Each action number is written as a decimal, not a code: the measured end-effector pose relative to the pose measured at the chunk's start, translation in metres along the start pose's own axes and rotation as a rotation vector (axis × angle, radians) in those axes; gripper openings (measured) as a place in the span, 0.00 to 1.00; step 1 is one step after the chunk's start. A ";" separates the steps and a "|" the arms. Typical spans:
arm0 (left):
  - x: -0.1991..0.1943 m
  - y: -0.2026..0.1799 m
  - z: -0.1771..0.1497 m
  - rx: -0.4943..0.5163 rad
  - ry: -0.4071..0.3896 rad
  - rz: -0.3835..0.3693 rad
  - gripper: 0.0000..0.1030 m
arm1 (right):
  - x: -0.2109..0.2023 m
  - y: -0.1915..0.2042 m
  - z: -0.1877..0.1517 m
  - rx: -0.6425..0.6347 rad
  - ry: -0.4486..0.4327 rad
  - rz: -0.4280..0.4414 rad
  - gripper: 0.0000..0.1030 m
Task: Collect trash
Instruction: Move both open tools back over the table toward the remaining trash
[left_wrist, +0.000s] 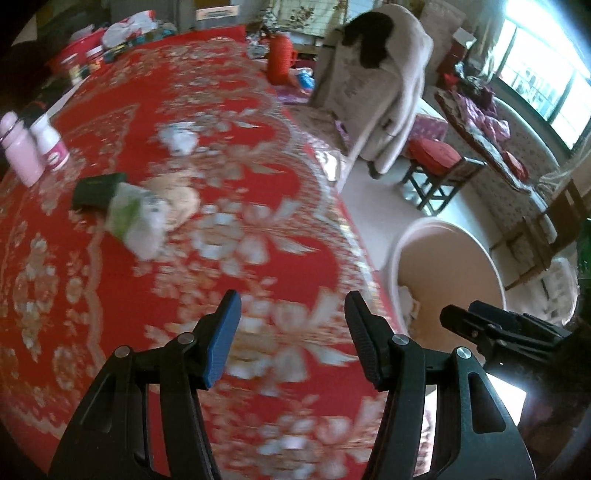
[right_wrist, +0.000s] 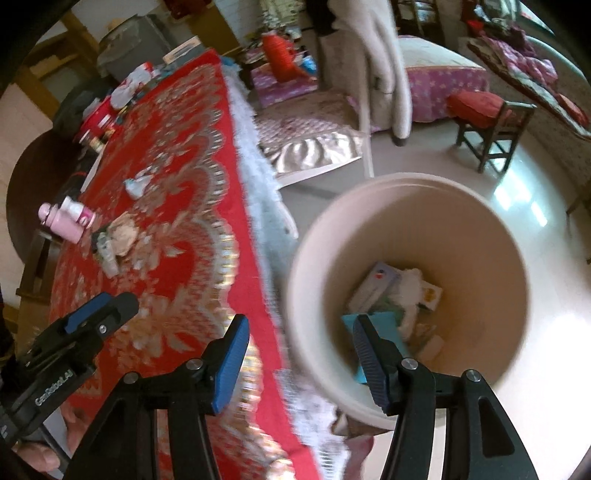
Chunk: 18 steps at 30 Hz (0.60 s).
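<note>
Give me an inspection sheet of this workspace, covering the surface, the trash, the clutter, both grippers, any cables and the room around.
Surface: red floral tablecloth covering the table.
Job's things: crumpled wrappers and a white scrap lie on the cloth; beige bin on the floor beside the table holds cartons and paper.
Clutter: pink bottle, white bottle, dark box.
Grippers: left gripper open, empty, over the cloth; right gripper open, empty, at the bin.
Cables: nothing seen.
Surroundings: coat-draped chair, stool.
</note>
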<state>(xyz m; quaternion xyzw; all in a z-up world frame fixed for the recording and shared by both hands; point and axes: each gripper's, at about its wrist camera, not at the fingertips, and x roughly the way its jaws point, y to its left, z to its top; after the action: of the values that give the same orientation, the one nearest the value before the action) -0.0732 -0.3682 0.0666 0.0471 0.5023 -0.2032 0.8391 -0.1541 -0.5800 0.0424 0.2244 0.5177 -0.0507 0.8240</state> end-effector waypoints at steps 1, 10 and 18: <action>-0.001 0.009 0.001 -0.005 0.002 0.004 0.55 | 0.003 0.012 0.002 -0.023 0.002 -0.004 0.54; -0.010 0.120 0.012 -0.087 0.002 0.107 0.55 | 0.031 0.095 0.022 -0.100 0.009 0.072 0.54; -0.015 0.216 0.019 -0.245 0.001 0.151 0.55 | 0.069 0.188 0.043 -0.225 0.043 0.226 0.54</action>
<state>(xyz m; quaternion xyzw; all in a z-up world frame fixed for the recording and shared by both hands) 0.0202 -0.1721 0.0616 -0.0179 0.5189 -0.0764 0.8512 -0.0271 -0.4199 0.0577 0.1885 0.5092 0.1055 0.8331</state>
